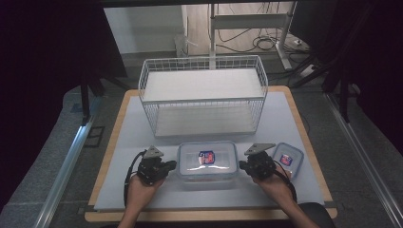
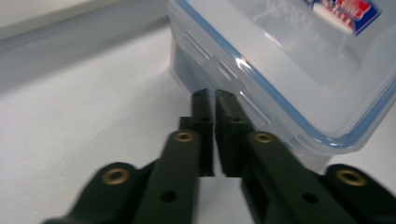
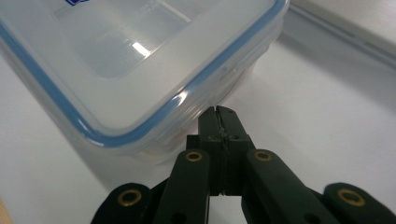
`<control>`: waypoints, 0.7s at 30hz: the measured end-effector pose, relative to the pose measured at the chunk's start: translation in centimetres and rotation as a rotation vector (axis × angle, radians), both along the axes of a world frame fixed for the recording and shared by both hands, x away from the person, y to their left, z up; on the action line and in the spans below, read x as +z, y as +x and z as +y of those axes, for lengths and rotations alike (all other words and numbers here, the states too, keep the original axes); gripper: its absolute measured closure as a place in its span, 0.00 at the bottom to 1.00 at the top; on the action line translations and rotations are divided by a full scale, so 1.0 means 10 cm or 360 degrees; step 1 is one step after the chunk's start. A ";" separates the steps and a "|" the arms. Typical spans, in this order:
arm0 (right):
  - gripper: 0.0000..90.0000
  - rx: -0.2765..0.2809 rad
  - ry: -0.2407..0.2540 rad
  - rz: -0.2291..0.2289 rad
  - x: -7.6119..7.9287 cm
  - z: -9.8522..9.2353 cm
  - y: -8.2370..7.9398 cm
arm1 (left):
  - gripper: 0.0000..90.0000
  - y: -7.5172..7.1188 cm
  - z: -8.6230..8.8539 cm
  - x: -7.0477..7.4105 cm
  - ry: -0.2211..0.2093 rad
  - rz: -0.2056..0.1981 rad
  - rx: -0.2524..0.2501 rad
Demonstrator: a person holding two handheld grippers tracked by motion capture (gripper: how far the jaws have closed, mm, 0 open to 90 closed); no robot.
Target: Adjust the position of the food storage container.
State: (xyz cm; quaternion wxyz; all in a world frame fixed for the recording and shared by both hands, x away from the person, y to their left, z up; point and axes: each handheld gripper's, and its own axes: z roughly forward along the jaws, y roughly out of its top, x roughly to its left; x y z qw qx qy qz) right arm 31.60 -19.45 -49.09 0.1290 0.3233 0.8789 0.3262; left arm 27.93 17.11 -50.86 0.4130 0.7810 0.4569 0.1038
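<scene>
The large clear box with the blue-edged lid sat at the near middle of the counter, just in front of a white wire basket that stood farther back. A red and blue label showed on its lid. A smaller box of the same kind lay to the right of it, partly behind the person's right hand.

The left gripper was held at the large box's left end and the right gripper at its right end — one on either side, both pointing inward at it. In the left gripper view, the left fingers stood narrow, with only a thin slit between them and nothing in it; their tips were at the box's side wall, just under the rim of the lid, though I could not tell whether they touched it. In the right gripper view, the right fingers were pressed fully together, empty, their tips right at the corner of the box beneath the lid's edge — touching or a hair off, I could not say.

The person's left hand rested low near the counter's front edge.
</scene>
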 end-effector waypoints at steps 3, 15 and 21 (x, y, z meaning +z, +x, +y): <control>0.95 0.0018 -0.0026 -0.0081 0.06 -0.05 -0.05 | 0.82 -0.10 0.05 0.06 0.0126 -0.0078 0.0061; 0.51 0.0071 0.0042 -0.0116 0.11 -0.28 -0.08 | 0.23 -0.27 0.10 -0.04 0.0307 -0.0115 0.0061; 0.46 0.0078 0.0037 -0.0108 0.09 -0.30 -0.06 | 0.21 -0.26 0.12 -0.04 0.0270 -0.0096 0.0064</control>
